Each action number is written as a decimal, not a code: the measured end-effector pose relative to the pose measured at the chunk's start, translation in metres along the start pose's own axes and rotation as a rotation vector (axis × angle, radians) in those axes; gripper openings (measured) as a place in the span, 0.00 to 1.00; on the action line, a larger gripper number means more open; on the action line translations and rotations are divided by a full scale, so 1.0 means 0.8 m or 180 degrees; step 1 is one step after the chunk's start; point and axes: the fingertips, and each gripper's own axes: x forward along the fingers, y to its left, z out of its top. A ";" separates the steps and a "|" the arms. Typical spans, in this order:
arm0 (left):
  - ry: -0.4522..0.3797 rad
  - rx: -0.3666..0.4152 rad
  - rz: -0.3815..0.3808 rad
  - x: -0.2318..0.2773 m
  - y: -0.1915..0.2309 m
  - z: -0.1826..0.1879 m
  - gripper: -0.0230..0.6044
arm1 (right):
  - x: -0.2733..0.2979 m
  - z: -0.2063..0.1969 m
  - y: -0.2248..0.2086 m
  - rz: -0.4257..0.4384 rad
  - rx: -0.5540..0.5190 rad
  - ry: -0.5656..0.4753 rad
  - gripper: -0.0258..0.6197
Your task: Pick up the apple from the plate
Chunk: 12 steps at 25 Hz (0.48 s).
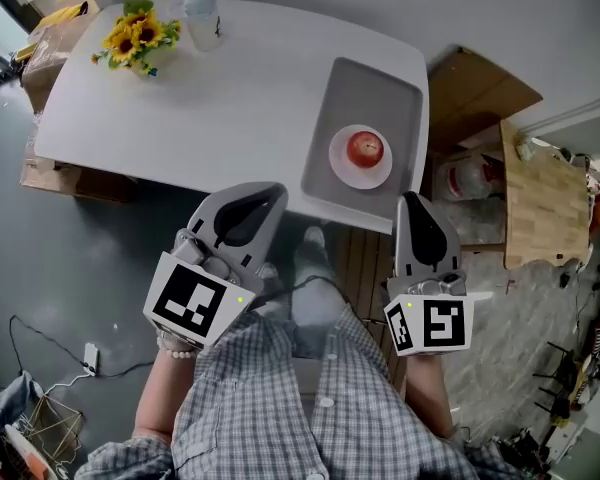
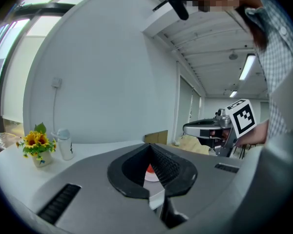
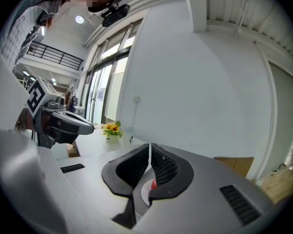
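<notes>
The left gripper [image 1: 264, 196] has its jaws pressed together on nothing, and so does the right gripper [image 1: 411, 202]. Both hang short of the table's [image 1: 230, 98] near edge. Just beyond them the apple [image 1: 365, 148] sits untouched on its plate [image 1: 340, 171], on a grey tray [image 1: 380, 83]. I'd call this the approach. Next, one gripper must spread its jaws, reach over the rim and straddle the apple.

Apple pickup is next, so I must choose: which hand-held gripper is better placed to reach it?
Right, probably. The right hand-held gripper sits nearly in line with the apple, close to the gray tray; the left hand-held gripper is farther aside.
</notes>
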 end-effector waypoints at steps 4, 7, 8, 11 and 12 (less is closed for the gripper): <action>0.0019 0.0003 0.0003 0.020 0.008 0.001 0.05 | 0.021 -0.006 -0.012 0.0029 0.0005 0.0020 0.09; 0.0061 0.0007 0.0027 0.039 0.016 0.004 0.05 | 0.041 -0.007 -0.018 0.0116 0.0015 0.0030 0.09; 0.0071 0.0023 0.0041 0.045 0.018 0.005 0.05 | 0.049 -0.007 -0.020 0.0153 0.0014 0.0032 0.09; 0.0091 0.0071 0.0081 0.063 0.023 0.011 0.05 | 0.069 -0.004 -0.023 0.0280 -0.0001 0.0036 0.09; 0.0098 0.0073 0.0097 0.068 0.025 0.012 0.05 | 0.075 -0.003 -0.024 0.0321 -0.0007 0.0029 0.09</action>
